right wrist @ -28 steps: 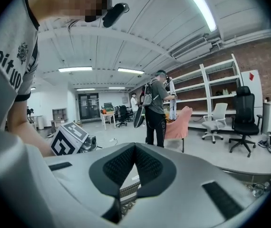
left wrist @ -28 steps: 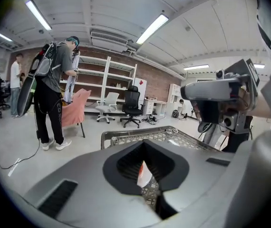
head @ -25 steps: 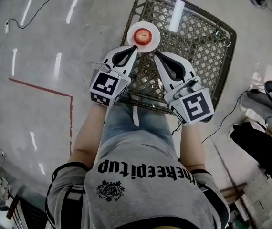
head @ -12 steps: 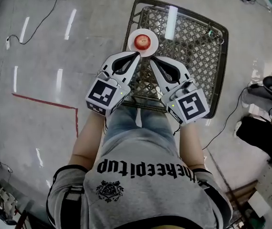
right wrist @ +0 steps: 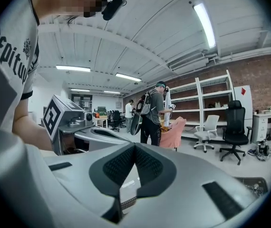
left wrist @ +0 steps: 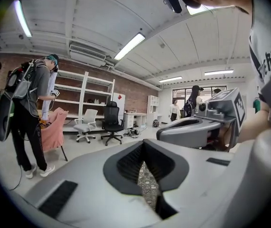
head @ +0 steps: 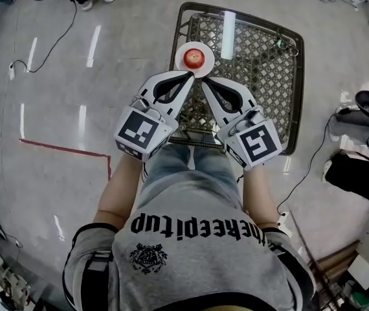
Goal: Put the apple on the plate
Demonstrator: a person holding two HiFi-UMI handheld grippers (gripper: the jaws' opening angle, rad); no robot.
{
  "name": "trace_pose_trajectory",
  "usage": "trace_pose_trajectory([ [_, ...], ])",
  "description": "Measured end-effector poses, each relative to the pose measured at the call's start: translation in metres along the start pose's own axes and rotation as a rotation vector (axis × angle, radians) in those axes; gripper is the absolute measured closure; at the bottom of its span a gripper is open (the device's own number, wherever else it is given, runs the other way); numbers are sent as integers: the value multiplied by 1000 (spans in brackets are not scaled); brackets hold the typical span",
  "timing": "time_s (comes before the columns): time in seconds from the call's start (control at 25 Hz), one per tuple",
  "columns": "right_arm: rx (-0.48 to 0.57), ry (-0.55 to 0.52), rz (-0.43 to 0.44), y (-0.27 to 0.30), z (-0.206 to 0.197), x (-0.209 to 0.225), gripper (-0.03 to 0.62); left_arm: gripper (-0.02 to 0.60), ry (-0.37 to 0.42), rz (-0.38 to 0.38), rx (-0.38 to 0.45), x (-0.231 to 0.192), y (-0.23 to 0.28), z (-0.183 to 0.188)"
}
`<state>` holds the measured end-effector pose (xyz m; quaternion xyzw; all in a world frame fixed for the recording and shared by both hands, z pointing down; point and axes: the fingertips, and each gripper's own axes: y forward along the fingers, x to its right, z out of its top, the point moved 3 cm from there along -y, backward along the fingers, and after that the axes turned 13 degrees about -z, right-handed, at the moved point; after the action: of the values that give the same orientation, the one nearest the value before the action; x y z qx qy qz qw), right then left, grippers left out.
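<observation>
Two hand-held tools, the left tongs and the right tongs, point away from the person toward a square bench with a woven lattice top, their tips close together and near a white plate. Both sets of jaws are closed tip to tip with nothing between them, as each gripper view shows. The red apple sits on the plate at the bench's left edge, held by neither tongs.
</observation>
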<state>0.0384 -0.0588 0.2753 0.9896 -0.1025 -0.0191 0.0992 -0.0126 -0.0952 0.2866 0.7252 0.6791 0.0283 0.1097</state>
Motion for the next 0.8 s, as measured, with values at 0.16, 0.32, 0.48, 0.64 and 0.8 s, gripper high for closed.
trace_pose_trajectory([
  [0.16, 17, 1, -18, -8, 6, -11, 599, 572, 23, -26, 6, 10, -9, 8],
  [0.32, 32, 0, -31, -14, 11, -20, 599, 572, 42, -44, 10, 17, -17, 14],
  [0.48, 41, 3, -41, -15, 12, -24, 599, 572, 46, -59, 16, 18, -21, 14],
  [0.64, 57, 15, -41, -16, 15, -26, 599, 572, 47, -68, 22, 18, -24, 14],
  [0.8, 78, 12, -45, -20, 21, -30, 597, 572, 47, -70, 32, 21, -30, 15],
])
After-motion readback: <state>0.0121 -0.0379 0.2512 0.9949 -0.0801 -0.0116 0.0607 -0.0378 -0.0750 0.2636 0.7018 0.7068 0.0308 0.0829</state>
